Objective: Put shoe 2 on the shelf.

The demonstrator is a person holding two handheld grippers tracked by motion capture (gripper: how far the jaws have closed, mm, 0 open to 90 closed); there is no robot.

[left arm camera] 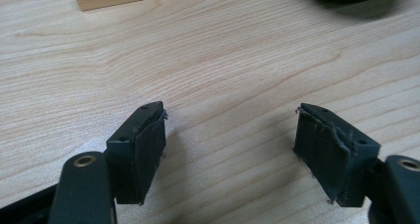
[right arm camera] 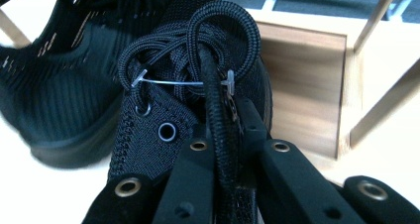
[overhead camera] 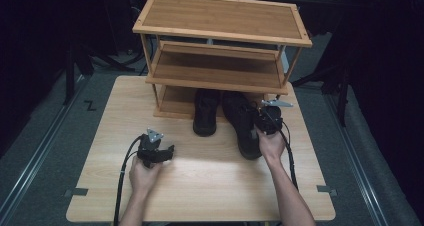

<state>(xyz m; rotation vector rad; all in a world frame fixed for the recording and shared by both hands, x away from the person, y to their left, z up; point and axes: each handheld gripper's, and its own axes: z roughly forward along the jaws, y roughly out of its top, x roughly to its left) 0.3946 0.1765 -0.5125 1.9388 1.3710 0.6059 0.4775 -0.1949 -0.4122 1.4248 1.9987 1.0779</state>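
The toes of both shoes hide under the rack (overhead camera: pixel 220 81); the right gripper (right arm camera: pixel 225 135) pinches a shoe's lace (right arm camera: pixel 218 110), and the left gripper (left arm camera: pixel 230 140) gapes wide over bare tabletop (left arm camera: pixel 223 60).

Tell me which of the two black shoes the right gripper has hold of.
The shoe on the right, the one pulled farther out from the rack. The right gripper has its jaws shut on its lace; the other shoe sits untouched beside it.
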